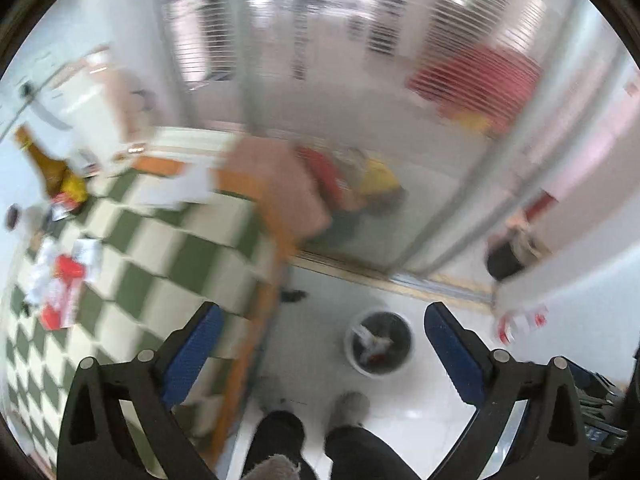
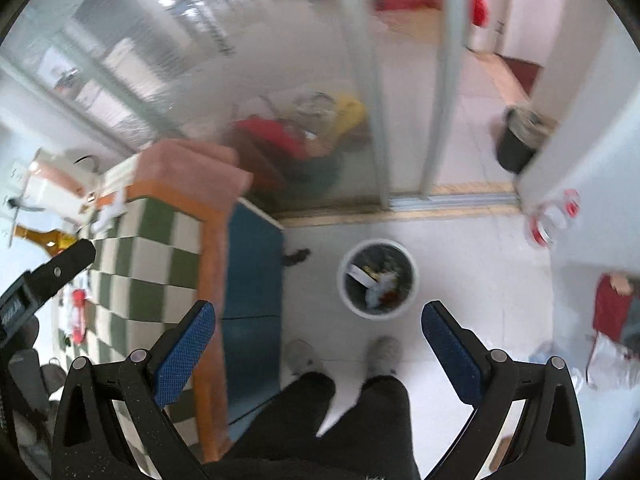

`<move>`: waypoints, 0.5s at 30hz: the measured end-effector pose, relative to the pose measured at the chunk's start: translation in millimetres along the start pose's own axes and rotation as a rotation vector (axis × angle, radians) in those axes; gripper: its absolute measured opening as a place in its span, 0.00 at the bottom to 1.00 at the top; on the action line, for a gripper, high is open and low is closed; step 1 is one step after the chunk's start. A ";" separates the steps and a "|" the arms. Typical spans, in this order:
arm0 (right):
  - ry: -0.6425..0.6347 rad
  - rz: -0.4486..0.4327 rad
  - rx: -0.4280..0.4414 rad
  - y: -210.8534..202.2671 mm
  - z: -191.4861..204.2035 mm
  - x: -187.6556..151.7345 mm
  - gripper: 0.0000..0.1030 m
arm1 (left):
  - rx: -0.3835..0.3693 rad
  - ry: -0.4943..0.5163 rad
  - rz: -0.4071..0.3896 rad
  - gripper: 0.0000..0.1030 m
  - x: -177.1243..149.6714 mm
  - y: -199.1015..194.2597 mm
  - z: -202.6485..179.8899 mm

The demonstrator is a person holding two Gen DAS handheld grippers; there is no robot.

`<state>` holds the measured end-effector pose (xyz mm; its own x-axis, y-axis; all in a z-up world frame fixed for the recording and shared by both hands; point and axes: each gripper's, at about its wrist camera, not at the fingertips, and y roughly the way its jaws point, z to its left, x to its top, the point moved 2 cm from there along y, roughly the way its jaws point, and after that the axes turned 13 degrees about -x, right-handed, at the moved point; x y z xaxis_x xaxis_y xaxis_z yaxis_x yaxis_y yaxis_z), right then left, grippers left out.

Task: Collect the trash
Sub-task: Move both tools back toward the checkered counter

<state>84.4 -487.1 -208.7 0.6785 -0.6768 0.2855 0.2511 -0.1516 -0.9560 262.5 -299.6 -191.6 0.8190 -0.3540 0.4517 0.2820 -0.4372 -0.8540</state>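
Nearest in both wrist views are the person's dark trouser legs and pale shoes, seen from above. The left gripper has its blue-padded jaws spread wide with nothing between them, and the right gripper is just as wide and just as empty.

Just beyond the shoes, on the white floor, stands the white bin. It already holds crumpled paper and scraps, and it lies straight ahead of and below both grippers, framed between the jaws in each view.

The trash left to collect is not there, though. It lies on the green-and-white checked table, off to the left of both grippers: a red-and-white wrapper among crumpled white paper, and farther back a brown bottle with a yellow label (motion blur hides the small things around it). The wrapper's long axis seems to run away from the table's near edge.

The coming move turns on this: the litter is leftward and up on the tabletop, not ahead, and the left gripper is likely the nearer one, since the table fills far more of its view.

Farthest off are frosted glass doors and a dark bucket.
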 end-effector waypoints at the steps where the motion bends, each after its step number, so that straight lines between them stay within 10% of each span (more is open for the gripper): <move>1: -0.018 0.000 0.009 -0.4 17.7 4.2 1.00 | 0.019 -0.038 -0.017 1.00 7.5 -8.9 26.2; 15: -0.311 0.033 0.134 81.0 366.6 75.7 1.00 | 0.542 -0.633 -0.028 1.00 -57.2 -66.0 407.7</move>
<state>409.2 -286.5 -239.9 0.8609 -0.4242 0.2810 0.2997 -0.0236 -0.9537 400.8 86.6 -266.3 0.8887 0.2534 0.3822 0.3752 0.0773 -0.9237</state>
